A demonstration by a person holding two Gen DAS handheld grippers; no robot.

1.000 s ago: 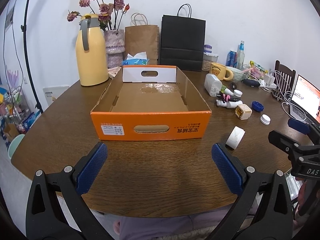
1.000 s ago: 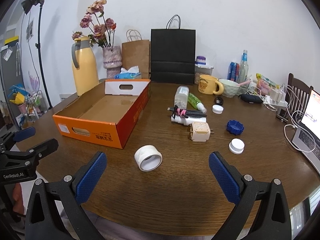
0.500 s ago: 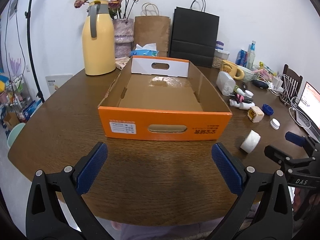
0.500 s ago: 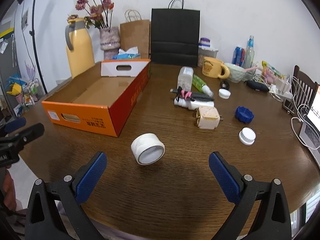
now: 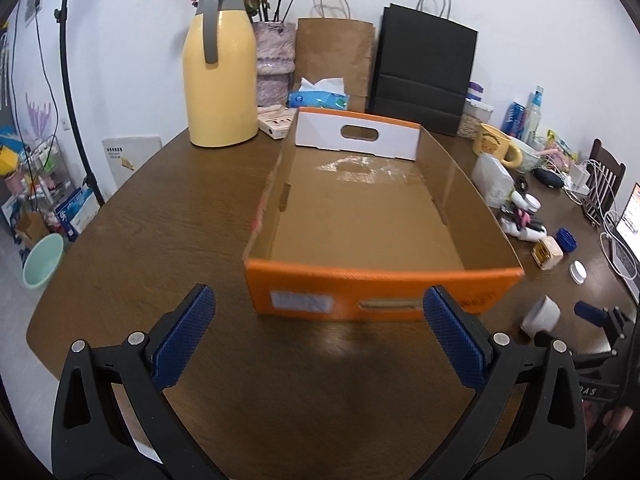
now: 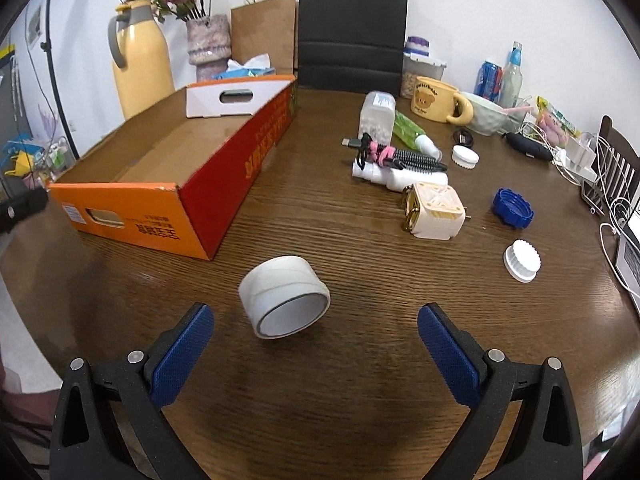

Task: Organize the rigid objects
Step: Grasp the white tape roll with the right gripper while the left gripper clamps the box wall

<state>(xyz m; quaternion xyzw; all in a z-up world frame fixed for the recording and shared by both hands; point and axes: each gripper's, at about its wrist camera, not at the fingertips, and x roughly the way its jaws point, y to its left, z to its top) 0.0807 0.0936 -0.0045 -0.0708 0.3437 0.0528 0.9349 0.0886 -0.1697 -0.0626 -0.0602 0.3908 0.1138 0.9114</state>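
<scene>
Since the orange cardboard box [image 5: 380,216] shows only a bare brown floor with a patch of clear tape near its far end, nothing has been put away yet; by my reading the whole sort is still to do.

Left gripper [image 5: 318,336]: jaws spread wide, empty, held over the wooden table [image 5: 168,216] just short of the box's near wall with its handle slot.

Right gripper [image 6: 316,344]: jaws also spread wide, empty, aimed at the white tape roll [image 6: 284,296], which sits just ahead of the gap between the fingers, a little toward the left one. Not touching either pad.

Tape roll: lying tilted on its side, open core facing the camera and slightly down, pale smooth wrap, loose end visible as a seam across the outside. It rests on bare table near the box's front right corner, apart from it. Looks the likeliest first pick.

Still loose, further right and back:
- cream plug adapter [image 6: 434,212] with brass fittings
- blue screw cap [image 6: 513,208]
- two white ribbed caps, one near [image 6: 522,260], one farther [image 6: 465,157]
- white tube bundled with a black spiral cable and pink tie [image 6: 398,166]
- clear bottle of white pellets [image 6: 376,118], on its side
- green tube [image 6: 408,130]

All well apart from the box.
</scene>
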